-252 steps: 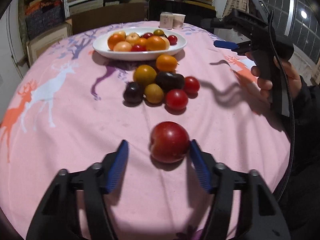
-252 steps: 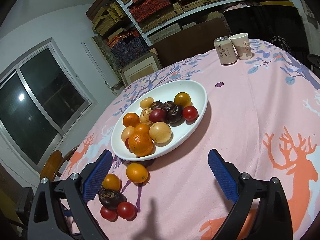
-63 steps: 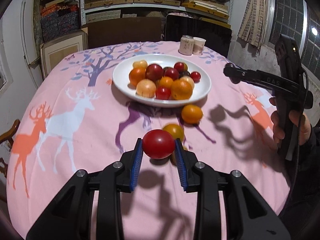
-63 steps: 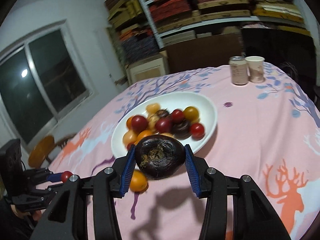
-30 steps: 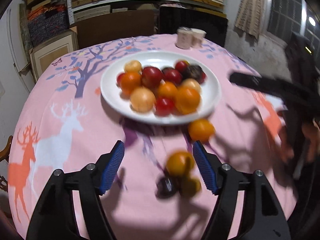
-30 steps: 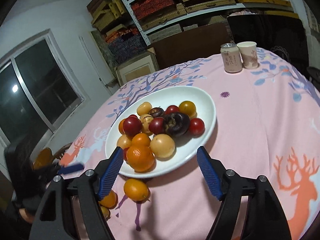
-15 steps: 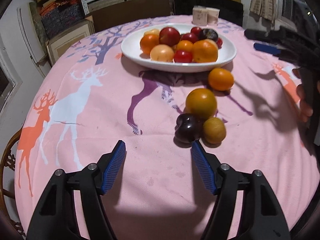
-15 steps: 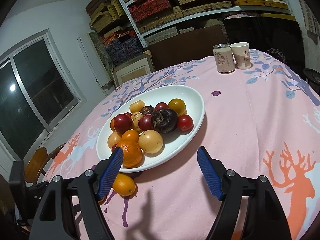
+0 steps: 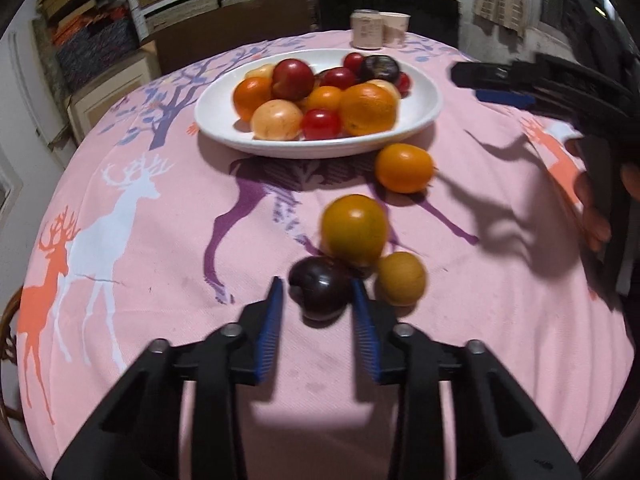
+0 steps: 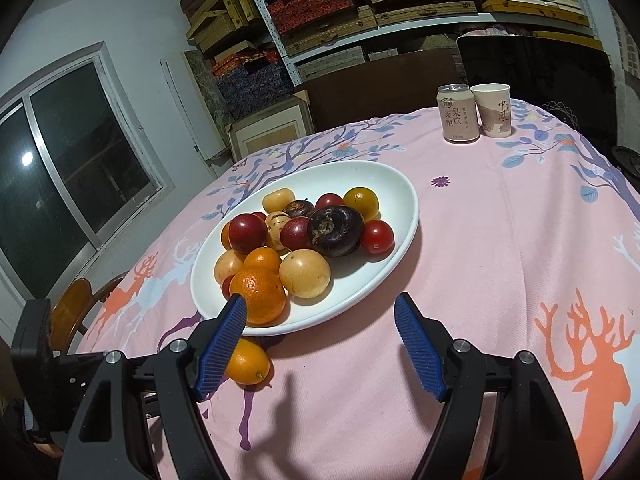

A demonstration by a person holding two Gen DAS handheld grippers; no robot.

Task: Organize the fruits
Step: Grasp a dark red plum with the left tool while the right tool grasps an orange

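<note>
A white plate piled with several red, orange, yellow and dark fruits sits mid-table on the pink deer cloth. On the cloth before it lie an orange fruit, a yellow-orange tomato, a small yellow fruit and a dark plum. My left gripper is closing on the dark plum, which rests on the cloth with a blue pad at each side. My right gripper is open and empty, just short of the plate's near rim.
A drink can and a paper cup stand at the table's far edge. A wooden chair is beside the table on the left. A person's hand holds the right gripper's handle. Shelves of boxes line the back wall.
My left gripper has dropped forward to the loose fruits and its wide jaws have narrowed around the dark plum. The right gripper has stayed open in place.
</note>
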